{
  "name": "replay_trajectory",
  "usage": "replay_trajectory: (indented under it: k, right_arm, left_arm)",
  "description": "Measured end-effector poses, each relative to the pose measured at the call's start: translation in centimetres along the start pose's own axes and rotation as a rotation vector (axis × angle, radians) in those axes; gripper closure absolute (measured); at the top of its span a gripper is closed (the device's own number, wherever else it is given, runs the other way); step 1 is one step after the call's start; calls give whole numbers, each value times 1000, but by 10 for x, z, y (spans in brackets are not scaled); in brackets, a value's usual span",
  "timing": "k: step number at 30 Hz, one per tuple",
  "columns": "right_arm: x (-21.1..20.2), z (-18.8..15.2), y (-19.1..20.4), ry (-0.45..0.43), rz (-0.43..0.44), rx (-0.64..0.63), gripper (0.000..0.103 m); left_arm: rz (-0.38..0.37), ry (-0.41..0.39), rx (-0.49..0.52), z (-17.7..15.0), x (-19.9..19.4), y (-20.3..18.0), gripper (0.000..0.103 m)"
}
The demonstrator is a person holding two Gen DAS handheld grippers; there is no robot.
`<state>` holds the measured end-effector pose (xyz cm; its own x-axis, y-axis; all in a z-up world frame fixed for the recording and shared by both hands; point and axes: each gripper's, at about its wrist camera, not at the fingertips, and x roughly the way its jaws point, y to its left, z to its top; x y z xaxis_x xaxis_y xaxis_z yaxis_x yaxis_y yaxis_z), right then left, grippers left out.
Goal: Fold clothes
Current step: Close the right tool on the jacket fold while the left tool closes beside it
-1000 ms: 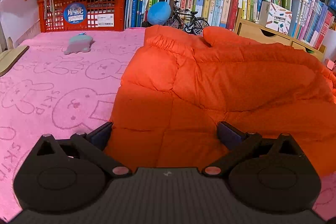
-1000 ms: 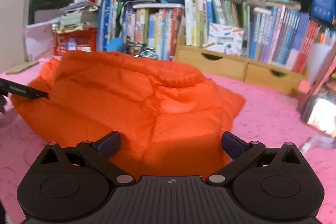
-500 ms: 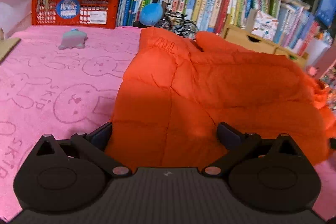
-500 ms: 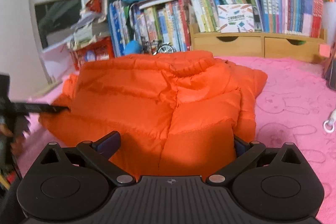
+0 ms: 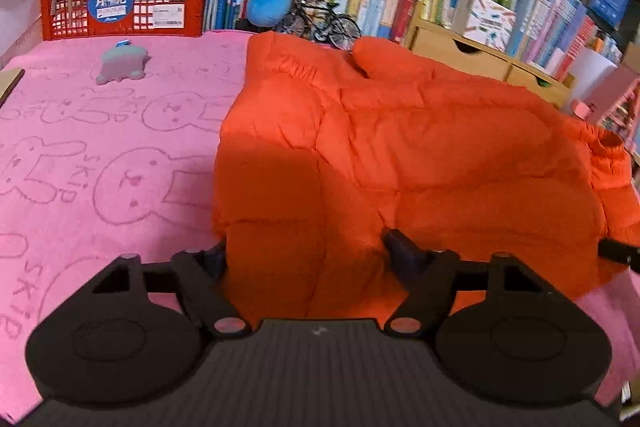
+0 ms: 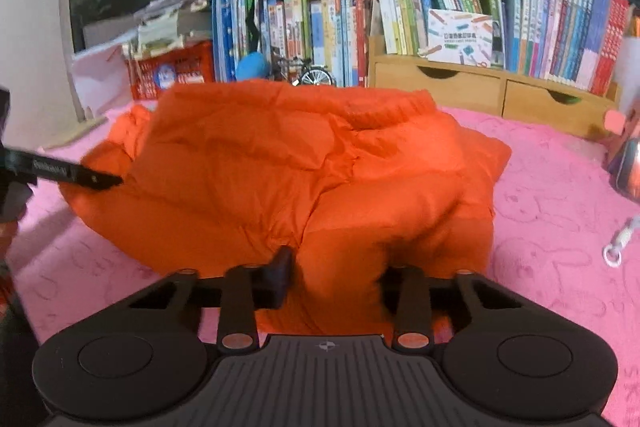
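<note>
My left fingers [image 5: 306, 251] stand partly apart, straddling the near edge of the orange puffer jacket [image 5: 400, 155] on the pink blanket [image 5: 100, 147]. My right fingers [image 6: 340, 275] have narrowed onto the jacket's near fold, seemingly pinching it.

Your work surface is a pink bunny-print blanket [image 5: 120, 155]. On it you have the puffy orange jacket [image 5: 400, 147] spread out, a small grey plush toy [image 5: 120, 65] well off to its left, a red crate [image 5: 124, 7] at the back edge, and a white clip [image 6: 616, 247] lying off to the jacket's right.
</note>
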<state>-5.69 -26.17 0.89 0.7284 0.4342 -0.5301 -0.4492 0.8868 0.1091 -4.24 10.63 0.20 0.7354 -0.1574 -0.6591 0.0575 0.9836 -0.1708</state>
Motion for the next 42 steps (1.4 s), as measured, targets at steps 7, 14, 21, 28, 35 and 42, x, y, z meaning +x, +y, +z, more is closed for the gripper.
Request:
replay_trajectory:
  k: [7, 14, 21, 28, 35, 42]
  right_arm:
    - [-27, -18, -10, 57, 45, -31, 62]
    - [-47, 15, -40, -113, 0, 8, 11]
    - [16, 41, -43, -74, -41, -23, 2]
    - [41, 33, -45, -43, -1, 24, 8]
    - [21, 39, -38, -108, -46, 56, 85]
    - [-19, 98, -35, -291, -110, 22, 87]
  left_arm:
    - [-40, -1, 4, -6, -25, 7, 27]
    - [-28, -163, -52, 37, -29, 26, 0]
    - [-78, -73, -177, 47, 34, 33, 0]
    - [-91, -142, -127, 28, 36, 30, 3]
    - [-69, -240, -95, 32, -2, 12, 87]
    - [-95, -462, -18, 87, -52, -17, 88]
